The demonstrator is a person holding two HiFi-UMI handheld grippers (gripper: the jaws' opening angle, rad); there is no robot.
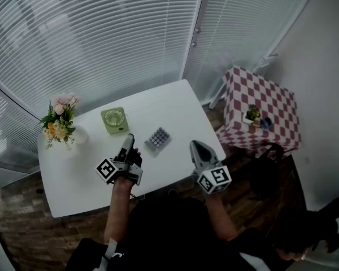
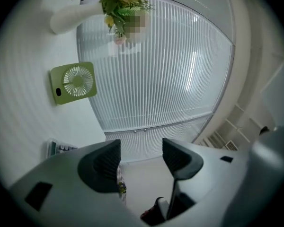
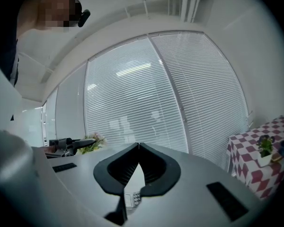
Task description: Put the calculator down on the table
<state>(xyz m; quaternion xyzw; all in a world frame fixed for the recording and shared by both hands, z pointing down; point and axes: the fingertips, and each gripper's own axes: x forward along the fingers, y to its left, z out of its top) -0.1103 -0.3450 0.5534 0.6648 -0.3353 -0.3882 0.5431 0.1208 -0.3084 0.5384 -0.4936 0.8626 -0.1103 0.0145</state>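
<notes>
The calculator (image 1: 157,138), a small grey slab with rows of keys, lies flat on the white table (image 1: 175,103) between my two grippers. My left gripper (image 1: 128,140) hovers just to its left, jaws apart with nothing between them (image 2: 139,150); the calculator's edge (image 2: 57,148) shows at the lower left of the left gripper view. My right gripper (image 1: 195,147) hangs over the table's right front part, to the calculator's right. Its tips meet (image 3: 138,145) and hold nothing; the calculator (image 3: 132,198) shows through the gap beneath them.
A green square fan (image 1: 114,120) lies on the table behind the left gripper, also seen as the fan (image 2: 73,82). A white vase of flowers (image 1: 60,124) stands at the table's left end. A checked-cloth side table (image 1: 271,100) with a small potted plant (image 1: 252,113) stands to the right.
</notes>
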